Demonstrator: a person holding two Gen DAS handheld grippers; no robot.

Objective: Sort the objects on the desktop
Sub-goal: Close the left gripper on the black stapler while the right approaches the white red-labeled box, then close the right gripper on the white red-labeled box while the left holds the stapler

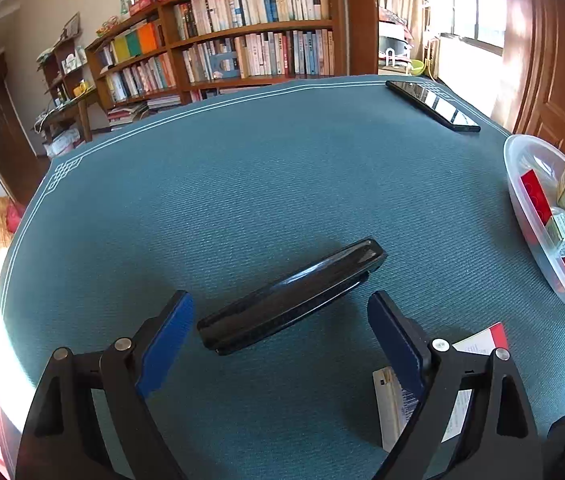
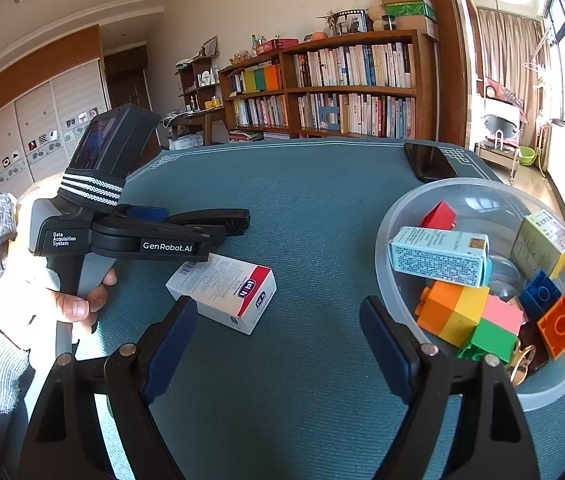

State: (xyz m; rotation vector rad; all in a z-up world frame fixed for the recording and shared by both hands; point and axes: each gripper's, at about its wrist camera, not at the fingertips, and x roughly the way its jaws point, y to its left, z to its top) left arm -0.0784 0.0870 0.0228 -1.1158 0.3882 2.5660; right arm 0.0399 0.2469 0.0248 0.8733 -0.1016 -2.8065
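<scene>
A black stapler lies at a slant on the teal table mat. My left gripper stands open over its near half, one blue pad on each side, neither pad touching it. A white box with a red end lies flat just beyond the left fingertip of my right gripper, which is open and holds nothing. In the left wrist view that box shows partly under the right finger. The right wrist view shows the left gripper from the side, where it hides the stapler.
A clear plastic bowl at the right holds a light blue box, a yellow-green box and several coloured bricks; its rim shows in the left wrist view. A black phone lies near the far edge. A person's hand grips the left handle.
</scene>
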